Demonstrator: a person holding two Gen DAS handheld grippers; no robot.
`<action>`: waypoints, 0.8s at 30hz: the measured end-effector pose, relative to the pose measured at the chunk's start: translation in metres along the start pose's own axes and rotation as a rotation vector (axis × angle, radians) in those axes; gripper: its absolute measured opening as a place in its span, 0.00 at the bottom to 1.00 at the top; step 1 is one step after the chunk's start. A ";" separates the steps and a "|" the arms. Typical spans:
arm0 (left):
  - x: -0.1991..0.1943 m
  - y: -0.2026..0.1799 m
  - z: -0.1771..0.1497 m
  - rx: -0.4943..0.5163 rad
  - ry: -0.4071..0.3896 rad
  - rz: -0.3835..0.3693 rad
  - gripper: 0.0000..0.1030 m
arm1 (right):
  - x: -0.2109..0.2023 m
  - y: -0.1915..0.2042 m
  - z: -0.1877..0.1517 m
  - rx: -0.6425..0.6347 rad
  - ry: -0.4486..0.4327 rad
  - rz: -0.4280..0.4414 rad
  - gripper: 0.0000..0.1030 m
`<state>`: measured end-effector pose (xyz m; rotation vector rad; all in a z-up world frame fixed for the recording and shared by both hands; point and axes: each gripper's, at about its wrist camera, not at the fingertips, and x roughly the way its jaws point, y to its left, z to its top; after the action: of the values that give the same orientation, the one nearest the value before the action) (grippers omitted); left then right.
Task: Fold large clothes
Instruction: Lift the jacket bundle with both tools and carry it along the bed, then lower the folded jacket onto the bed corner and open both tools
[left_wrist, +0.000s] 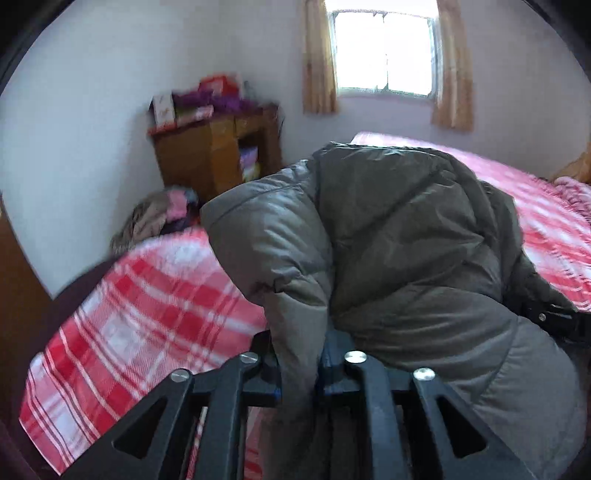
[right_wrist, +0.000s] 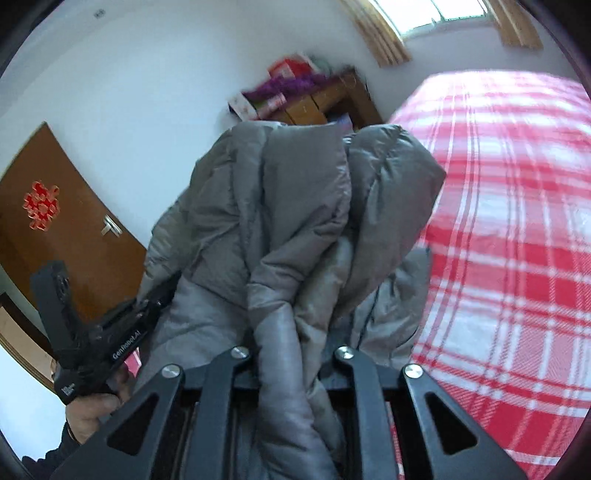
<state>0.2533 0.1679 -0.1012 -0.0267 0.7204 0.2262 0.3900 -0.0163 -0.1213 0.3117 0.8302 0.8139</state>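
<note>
While the left gripper (left_wrist: 297, 363) pinches a fold of the grey puffer jacket (left_wrist: 399, 236), the right gripper (right_wrist: 291, 363) clamps another bunch of it, so the jacket hangs bunched between them above the bed (right_wrist: 517, 221). White lettering on the left tool's body reads "GenRobot.AI". A red-and-white plaid blanket (left_wrist: 147, 295) covers the bed; beyond stand a wooden cabinet (left_wrist: 218, 155), a curtained window (left_wrist: 384, 51) and a brown door (right_wrist: 55, 221) bearing a red knot ornament (right_wrist: 40, 205).
</note>
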 end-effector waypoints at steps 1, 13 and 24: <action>0.005 0.003 -0.003 -0.010 0.007 0.009 0.34 | 0.009 0.000 -0.006 0.006 0.020 -0.019 0.19; 0.023 0.020 -0.018 -0.093 -0.004 0.053 0.78 | 0.025 0.006 -0.034 -0.074 0.017 -0.232 0.57; 0.031 0.024 -0.021 -0.119 0.011 0.056 0.84 | 0.017 -0.001 -0.039 -0.048 0.029 -0.292 0.75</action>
<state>0.2567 0.1950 -0.1363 -0.1217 0.7182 0.3225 0.3682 -0.0067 -0.1562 0.1320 0.8583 0.5648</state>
